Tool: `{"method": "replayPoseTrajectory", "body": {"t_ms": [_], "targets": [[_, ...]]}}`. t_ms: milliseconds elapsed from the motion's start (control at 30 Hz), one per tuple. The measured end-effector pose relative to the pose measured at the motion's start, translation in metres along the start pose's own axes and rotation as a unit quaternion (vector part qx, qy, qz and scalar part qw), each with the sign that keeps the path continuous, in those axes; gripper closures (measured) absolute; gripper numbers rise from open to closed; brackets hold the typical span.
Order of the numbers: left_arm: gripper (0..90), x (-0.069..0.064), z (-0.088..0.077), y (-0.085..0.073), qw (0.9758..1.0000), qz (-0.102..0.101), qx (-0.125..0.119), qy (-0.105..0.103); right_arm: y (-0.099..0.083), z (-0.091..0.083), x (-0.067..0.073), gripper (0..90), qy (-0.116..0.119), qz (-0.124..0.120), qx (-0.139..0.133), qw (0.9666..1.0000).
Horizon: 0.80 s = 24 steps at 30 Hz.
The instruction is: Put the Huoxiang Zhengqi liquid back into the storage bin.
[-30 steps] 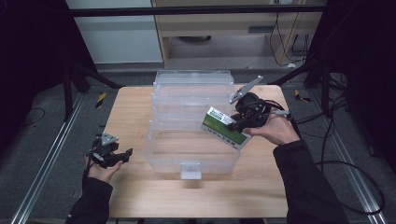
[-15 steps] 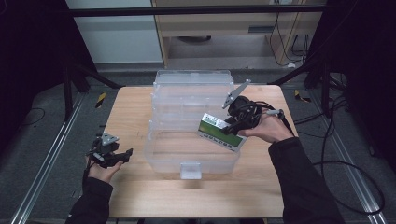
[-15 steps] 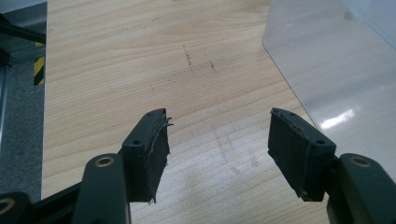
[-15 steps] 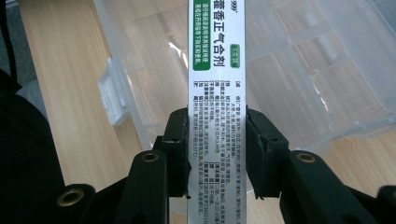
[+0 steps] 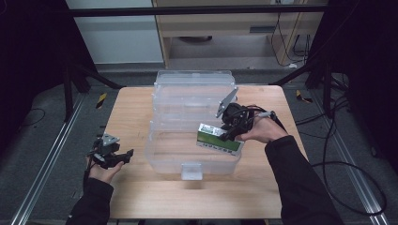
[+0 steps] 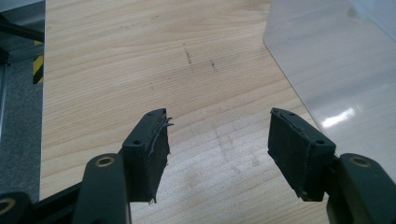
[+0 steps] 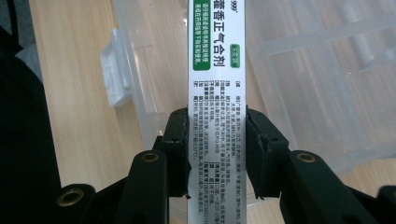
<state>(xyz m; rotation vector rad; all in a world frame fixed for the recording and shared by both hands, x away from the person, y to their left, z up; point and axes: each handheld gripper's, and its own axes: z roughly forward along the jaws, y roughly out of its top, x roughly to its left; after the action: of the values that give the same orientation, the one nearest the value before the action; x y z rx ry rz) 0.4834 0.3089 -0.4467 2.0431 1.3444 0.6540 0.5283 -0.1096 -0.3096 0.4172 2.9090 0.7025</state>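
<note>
A pale wooden table (image 5: 141, 108) stands in a dim room, with a cabinet and dark floor beyond its far edge. At the near left, the left gripper (image 5: 123, 156) rests low over bare wood in the person's hand, its jaws spread wide with nothing between them and well apart from the work. In the middle of the table sits a clear plastic storage box (image 5: 187, 161), its lid (image 5: 195, 89) thrown back toward the far side and its latch tab (image 5: 191, 171) facing the near edge. To the right, the right gripper (image 5: 228, 134) is clamped on a white-and-green medicine carton (image 5: 219, 139), the pads pressing its two long sides near one end, so the carton runs out ahead of the jaws. The carton hangs tilted over the right part of the open box, at about rim level. Judging by this, the pick-up is done; what remains is lowering the carton onto the box floor, letting go, and probably shutting the lid
</note>
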Motion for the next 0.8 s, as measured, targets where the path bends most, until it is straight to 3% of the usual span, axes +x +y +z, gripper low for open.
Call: {"method": "replayPoseTrajectory", "body": {"t_ms": [233,800], "targets": [[37.4,0.000,0.000,0.000,1.0000,-0.001,0.000,-0.001,0.002,0.014,0.001,63.8,0.012,-0.024,0.022,0.9994],[37.5,0.001,0.002,-0.001,1.0000,-0.001,0.001,-0.002,-0.002,0.040,0.001,63.6,0.035,-0.067,0.045,0.9962]]}}
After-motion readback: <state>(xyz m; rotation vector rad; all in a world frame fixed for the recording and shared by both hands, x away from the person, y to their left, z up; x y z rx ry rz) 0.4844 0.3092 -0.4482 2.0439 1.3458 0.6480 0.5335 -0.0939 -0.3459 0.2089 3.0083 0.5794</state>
